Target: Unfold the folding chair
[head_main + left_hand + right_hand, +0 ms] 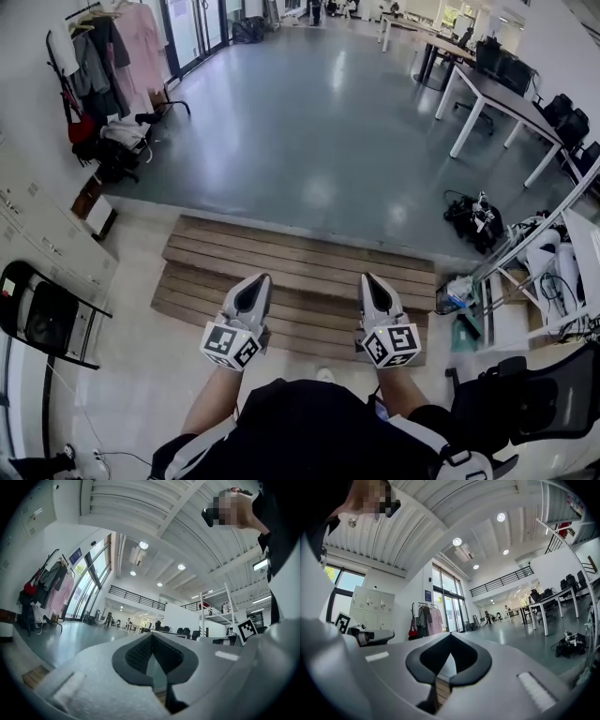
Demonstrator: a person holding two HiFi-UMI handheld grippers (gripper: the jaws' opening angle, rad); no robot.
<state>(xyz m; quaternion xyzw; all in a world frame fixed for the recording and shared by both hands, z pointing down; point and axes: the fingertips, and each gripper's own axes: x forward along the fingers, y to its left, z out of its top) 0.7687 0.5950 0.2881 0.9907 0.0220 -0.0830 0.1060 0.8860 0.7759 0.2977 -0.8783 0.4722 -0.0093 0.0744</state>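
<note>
A black folding chair (42,317) leans folded against the grey lockers (52,239) at the far left of the head view. Both grippers are held side by side in front of the person, well to the right of the chair and apart from it. My left gripper (255,281) is shut with nothing between its jaws, and so is my right gripper (373,281). In the left gripper view the left gripper (151,638) points out over the open hall. In the right gripper view the right gripper (449,638) does the same. The chair shows in neither gripper view.
A low wooden slatted platform (300,267) lies on the floor just past the grippers. A clothes rack (103,56) stands at the back left, and white tables (497,94) stand at the back right. A black bag (473,220), a metal rack (525,281) and a black office chair (534,398) crowd the right side.
</note>
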